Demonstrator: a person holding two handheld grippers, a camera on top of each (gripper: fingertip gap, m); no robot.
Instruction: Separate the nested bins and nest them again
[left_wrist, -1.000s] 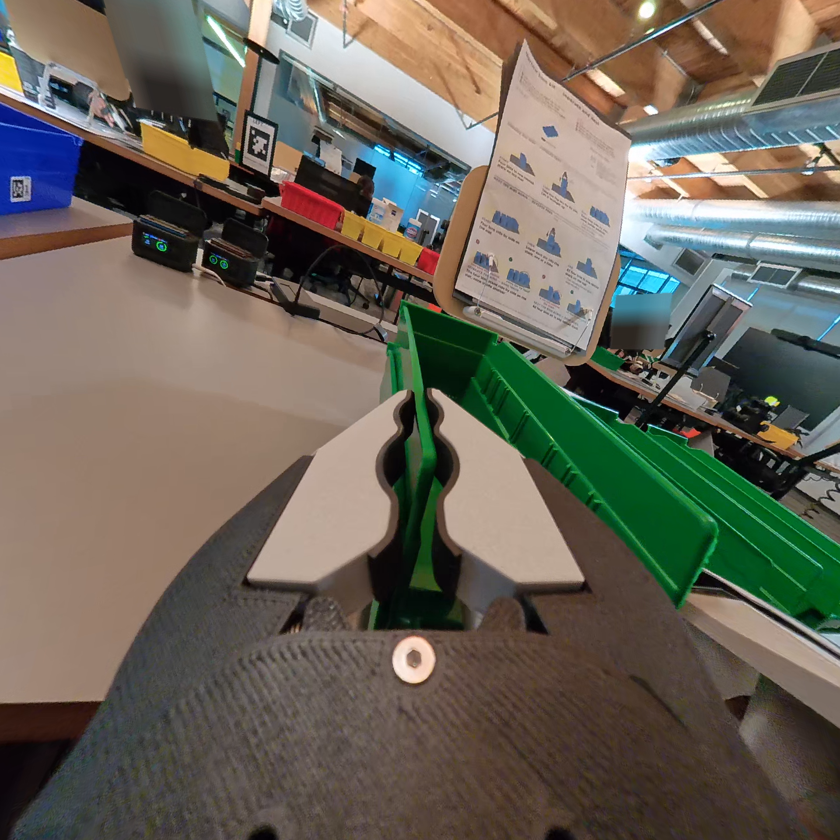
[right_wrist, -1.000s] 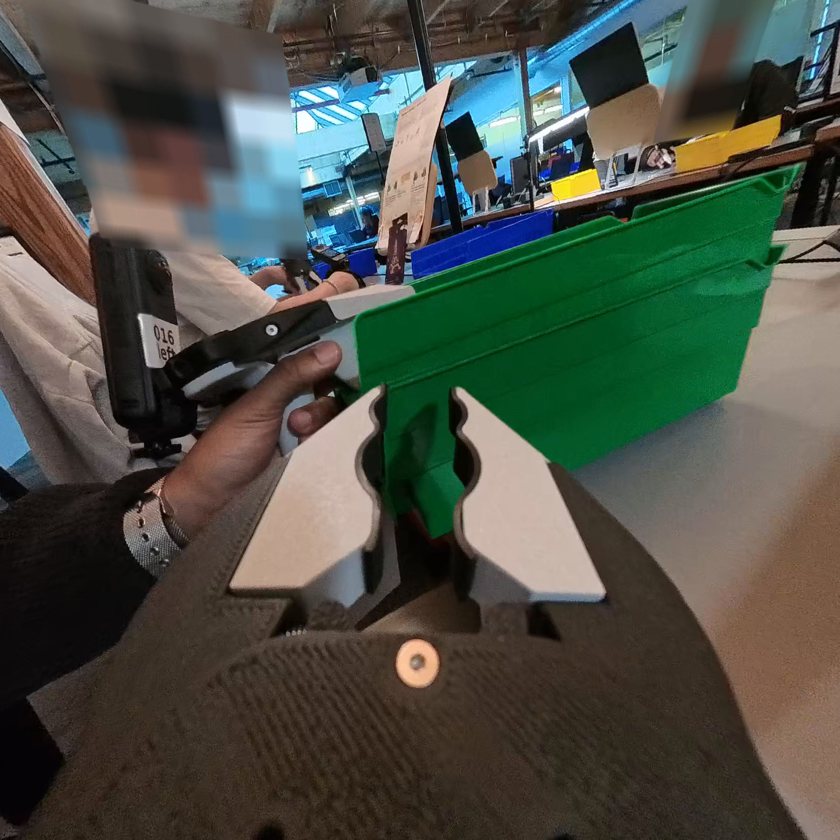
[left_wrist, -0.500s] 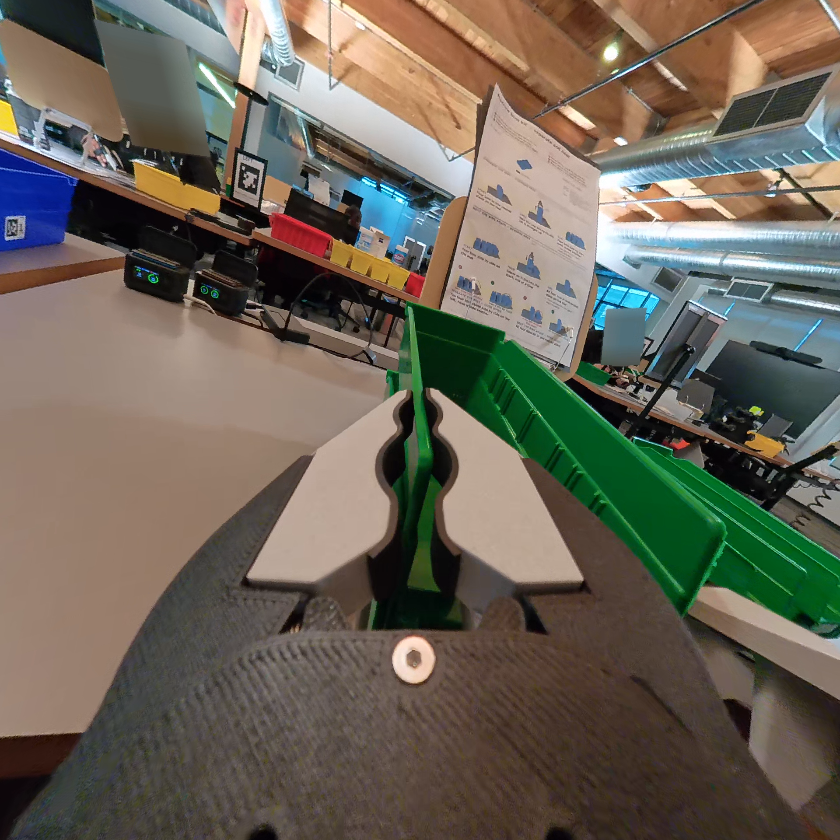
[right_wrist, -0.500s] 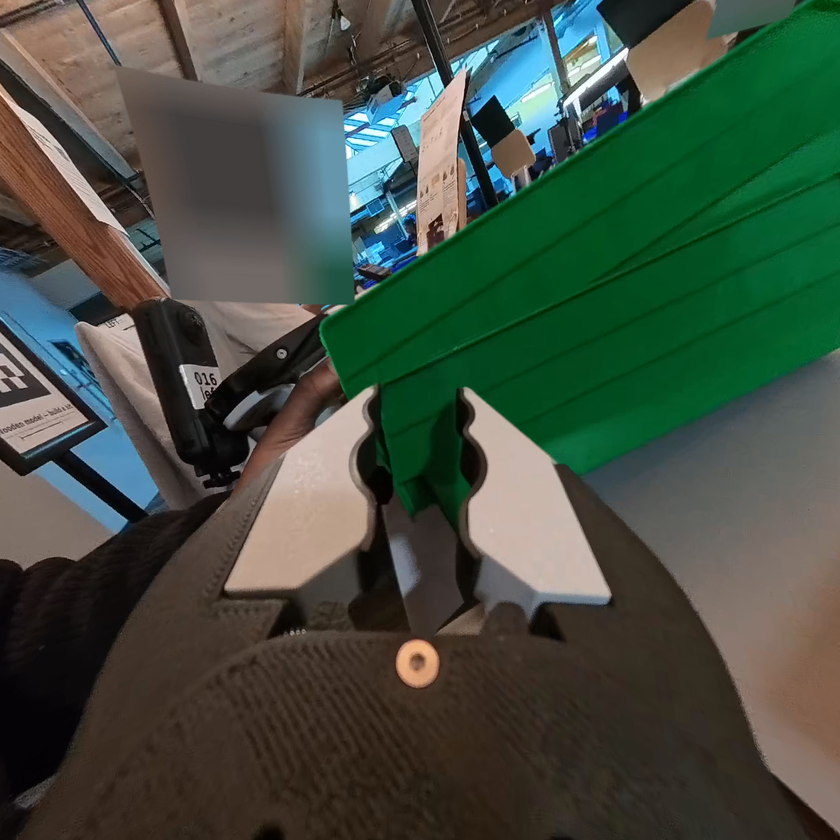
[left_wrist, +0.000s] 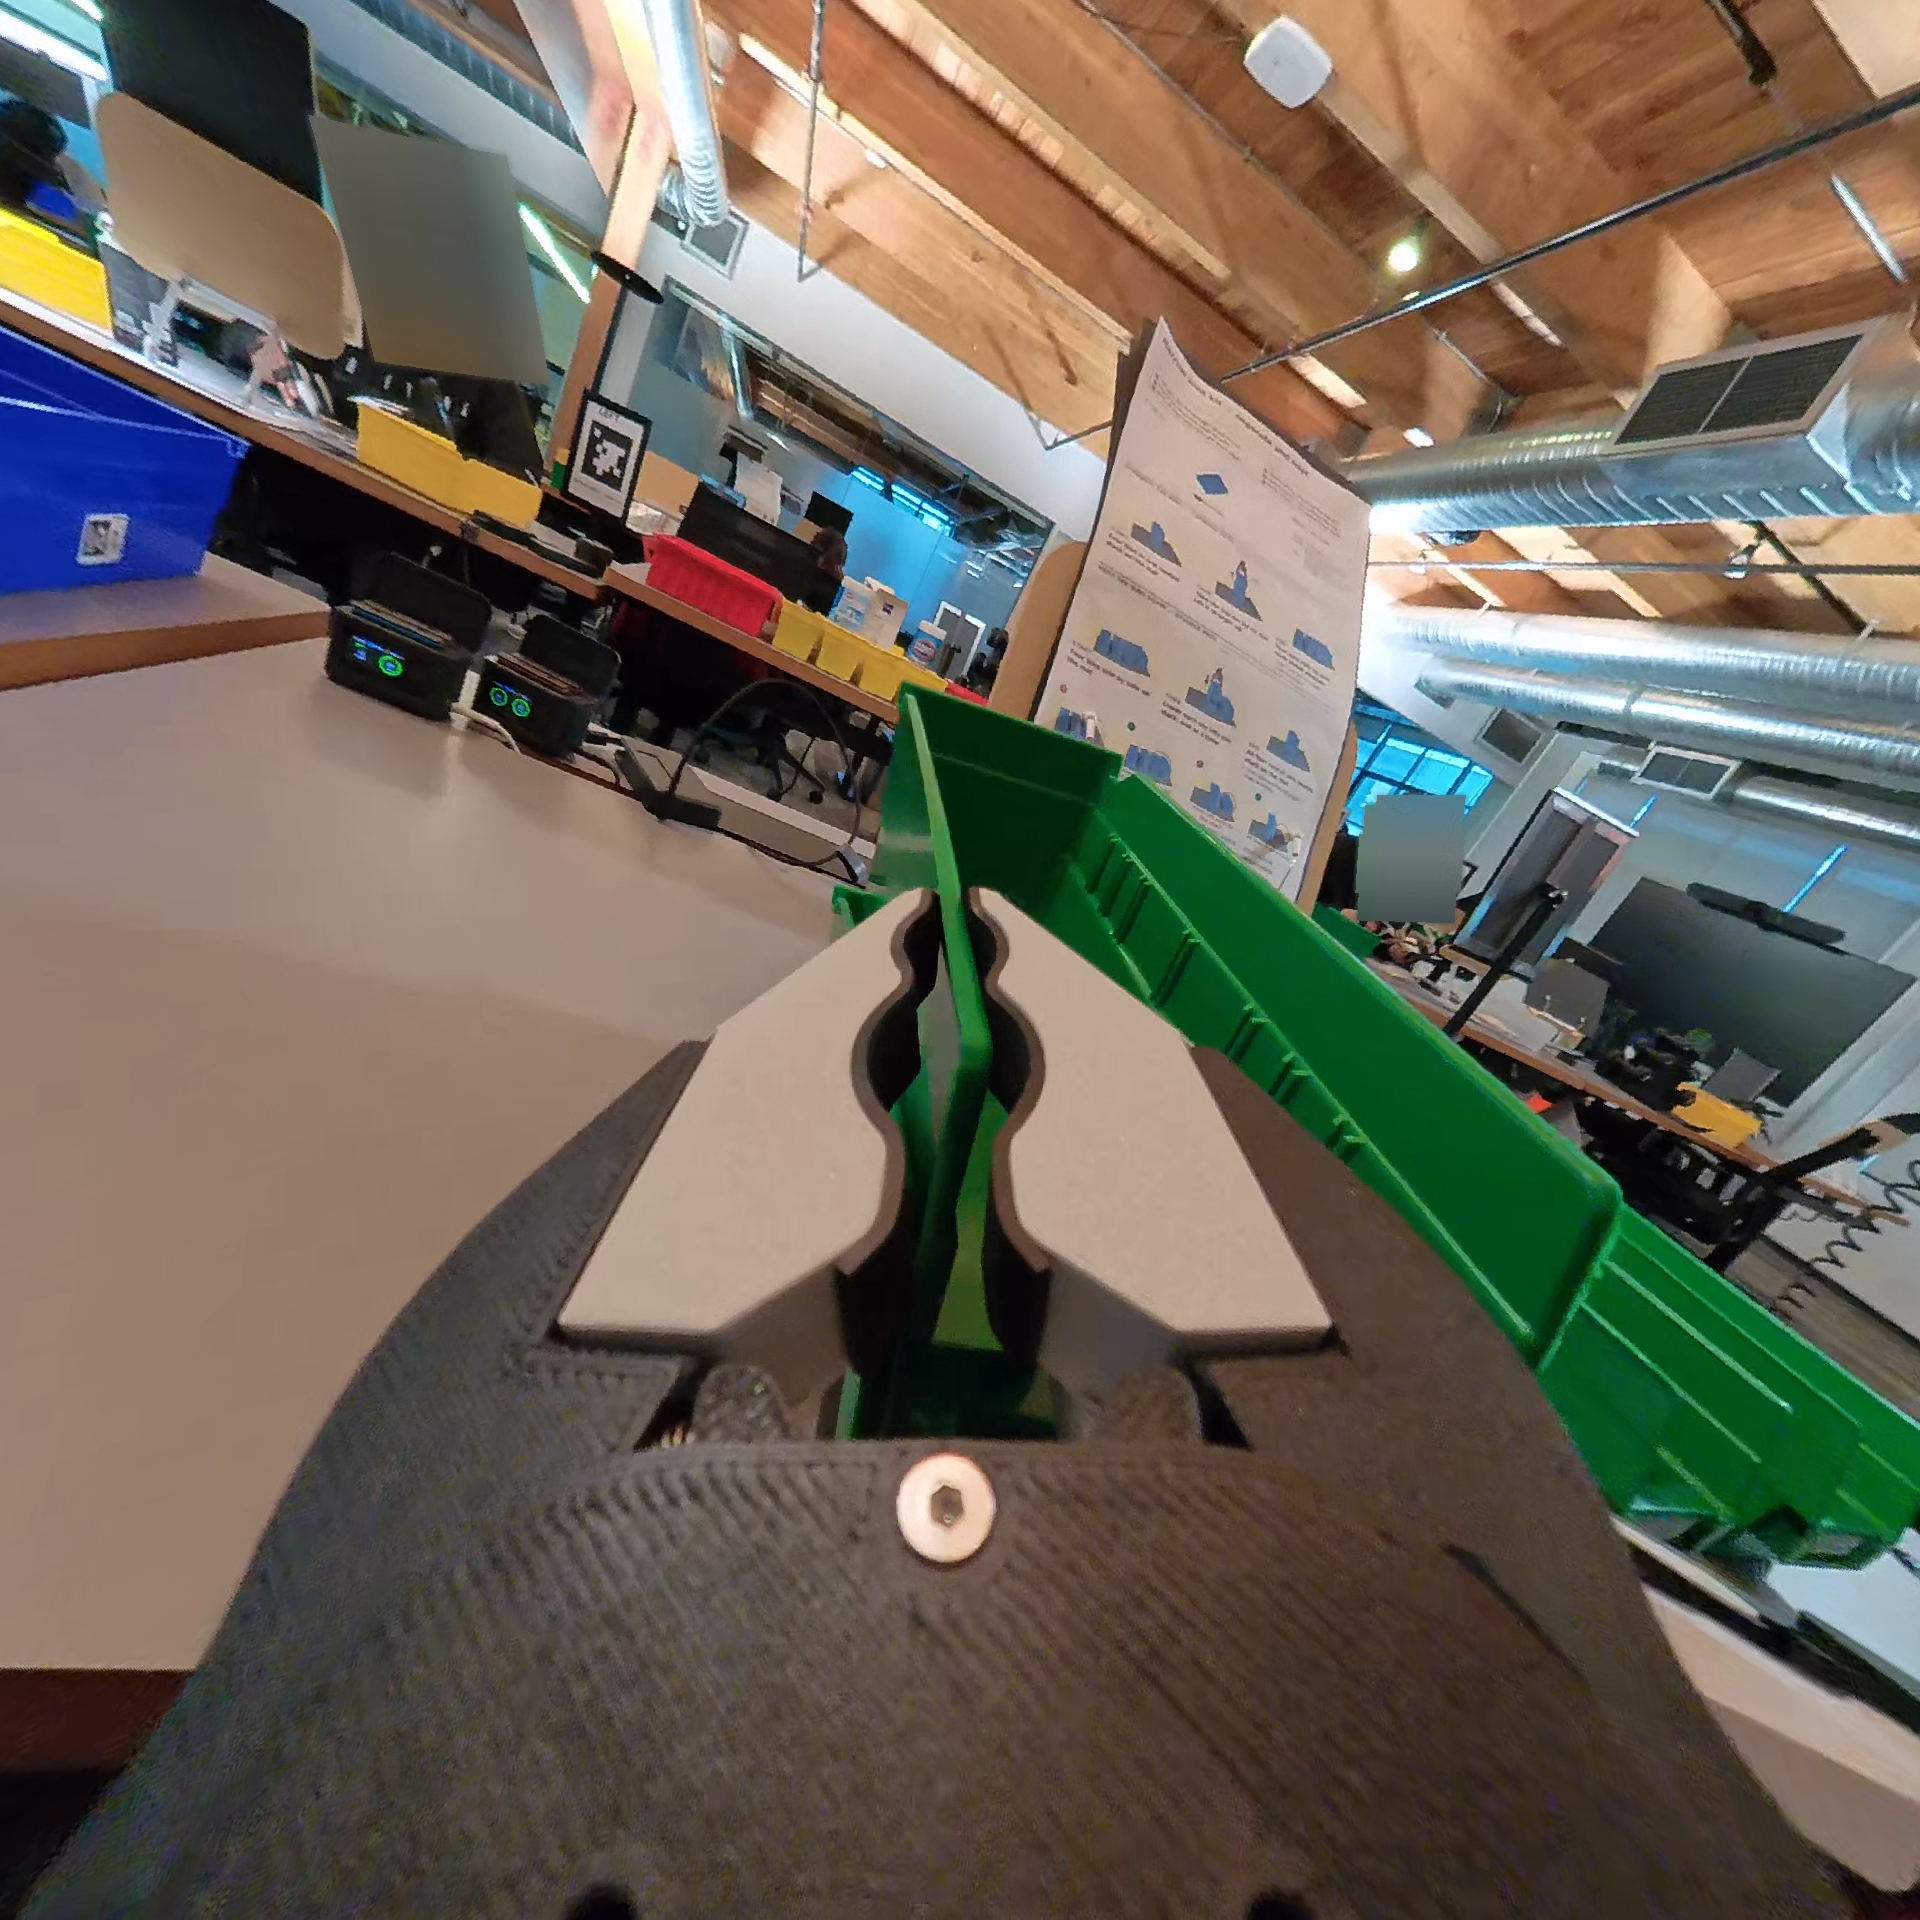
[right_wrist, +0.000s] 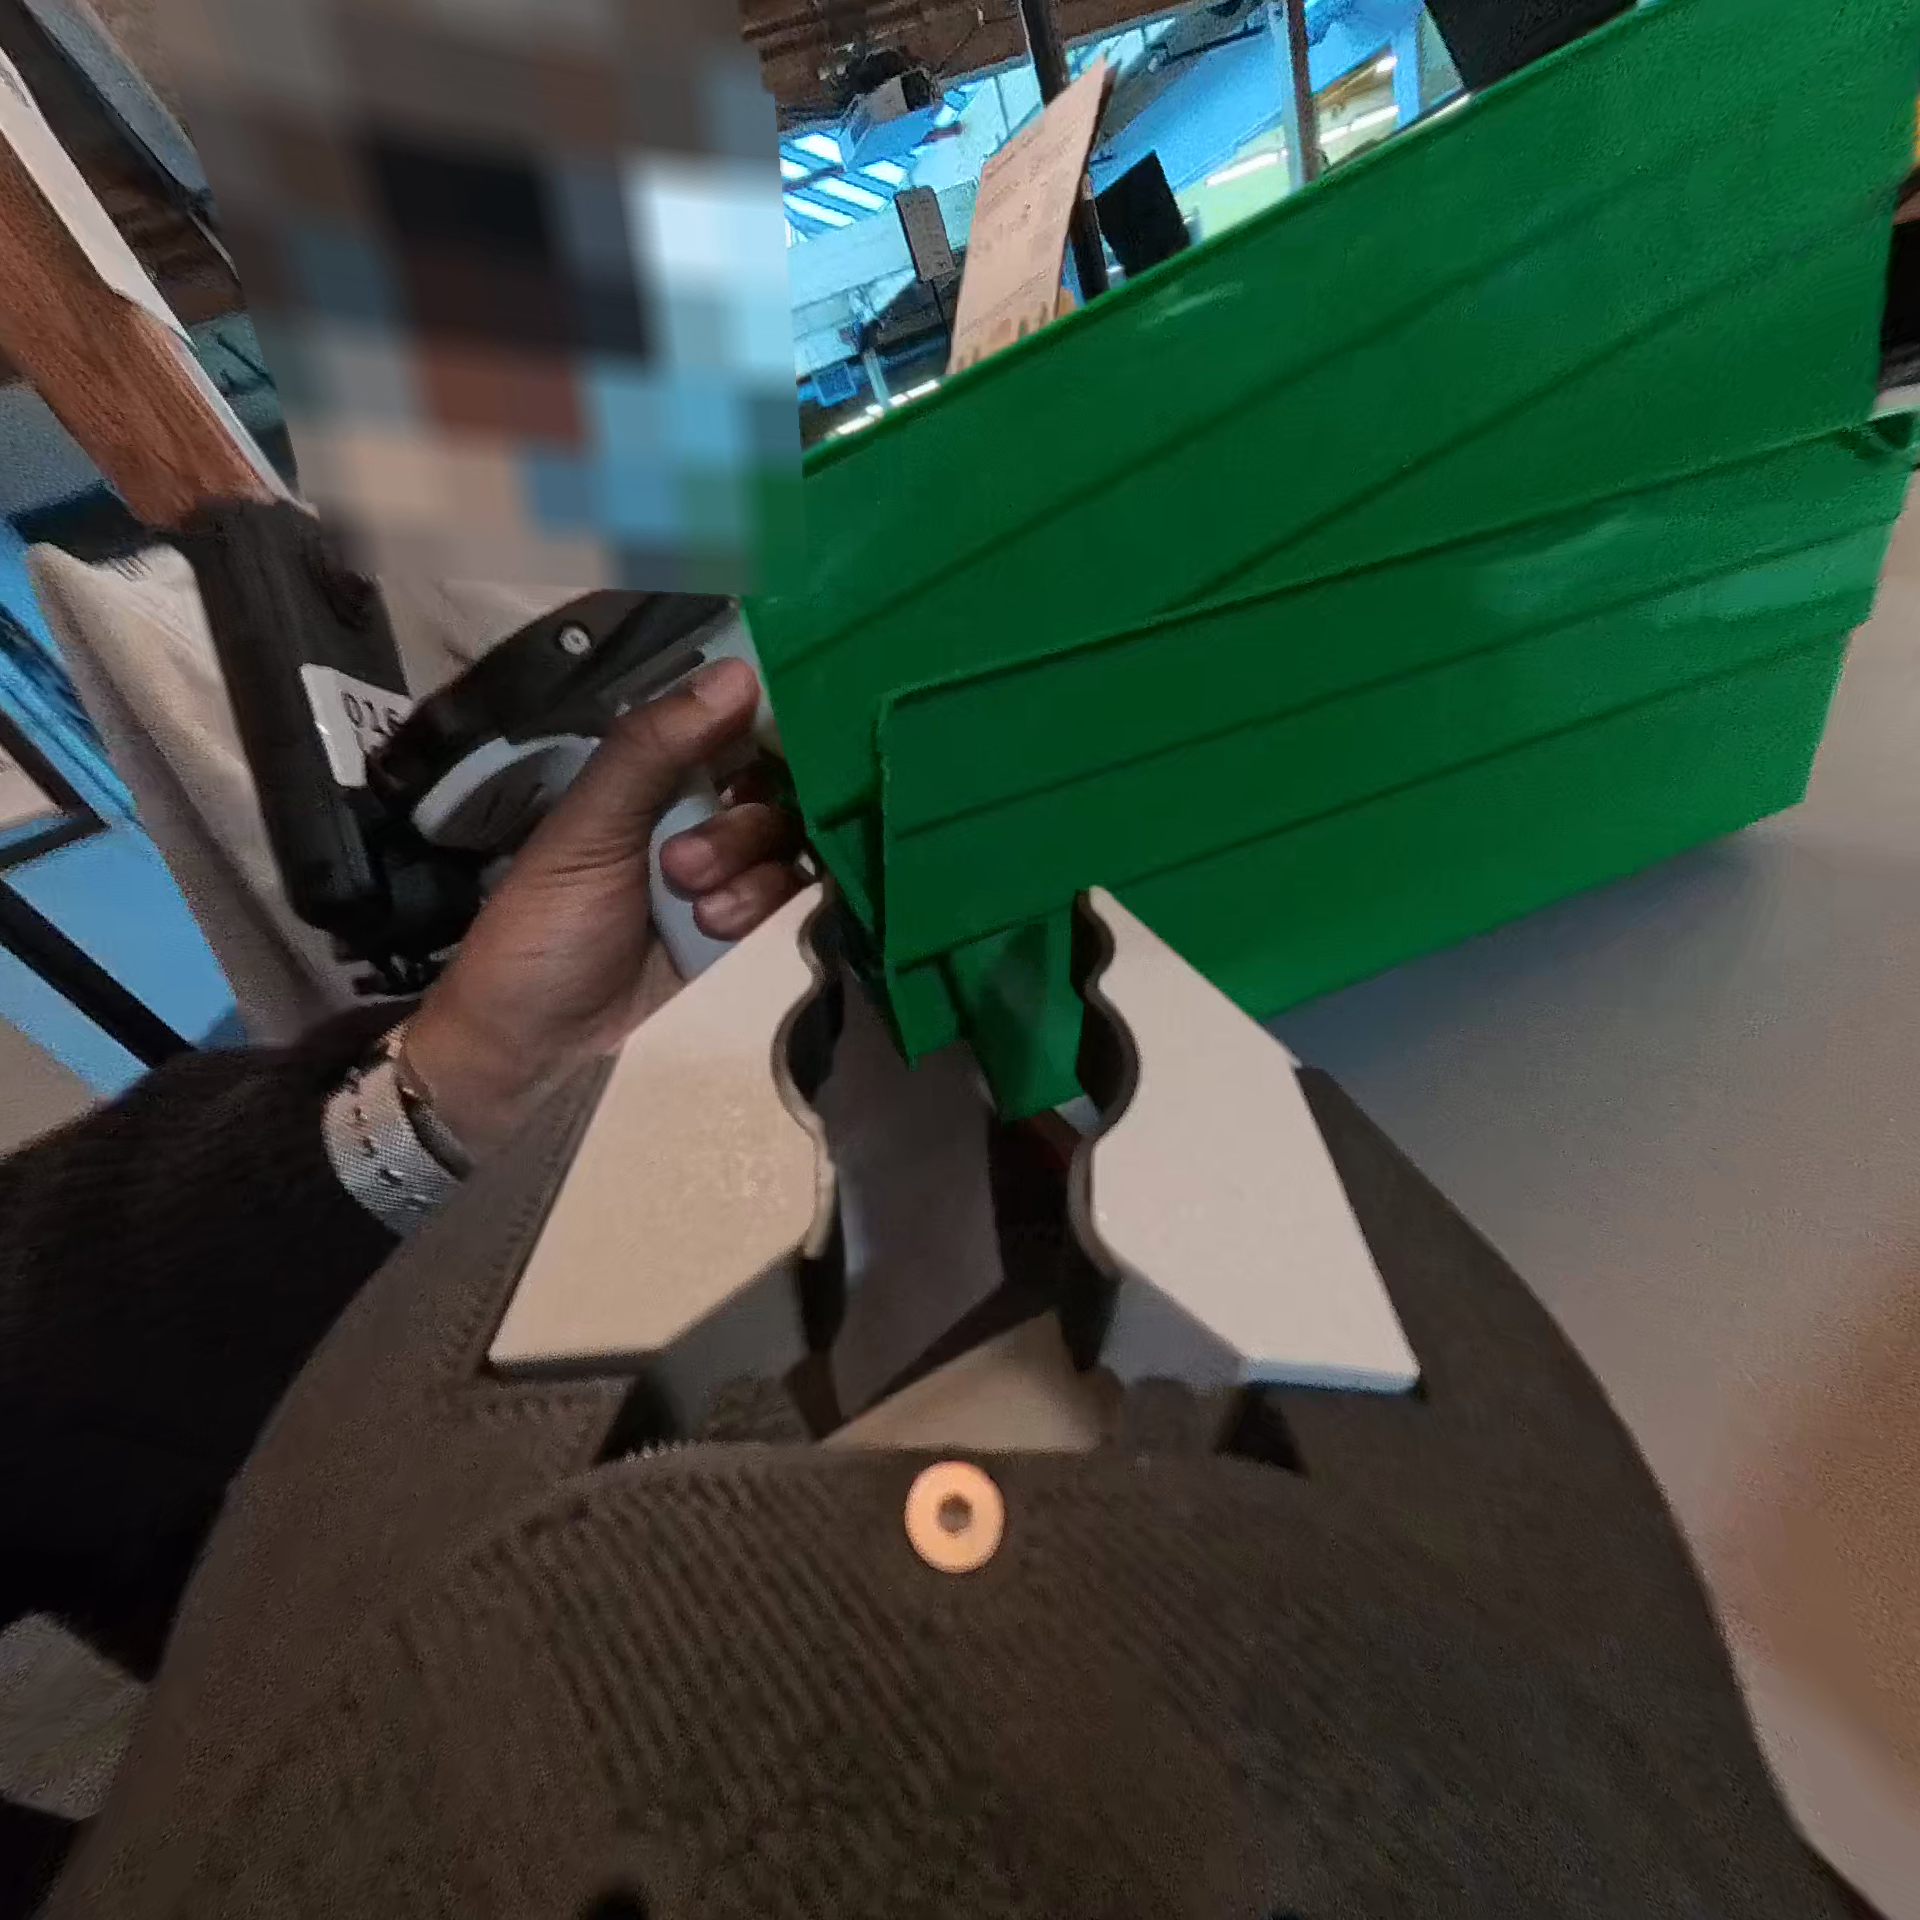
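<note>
Green plastic fills the left wrist view — the left gripper (left_wrist: 954, 906) has its fingers closed tight on the thin side wall of the upper bin (left_wrist: 1247, 997), which is tilted up out of the lower bins (left_wrist: 1745, 1392) over the grey tabletop (left_wrist: 312, 987). From the right wrist view, the right gripper (right_wrist: 951, 914) stands part-open — only its right finger touches the lower bins' near corner (right_wrist: 1013, 1023), with a hand (right_wrist: 582, 883) working the other gripper at the raised end.

Bright, even indoor light from ceiling lamps (left_wrist: 1403, 252). Wide-angle bending at the edges of both views. Right wrist view motion-blurred; left wrist view mostly sharp.
</note>
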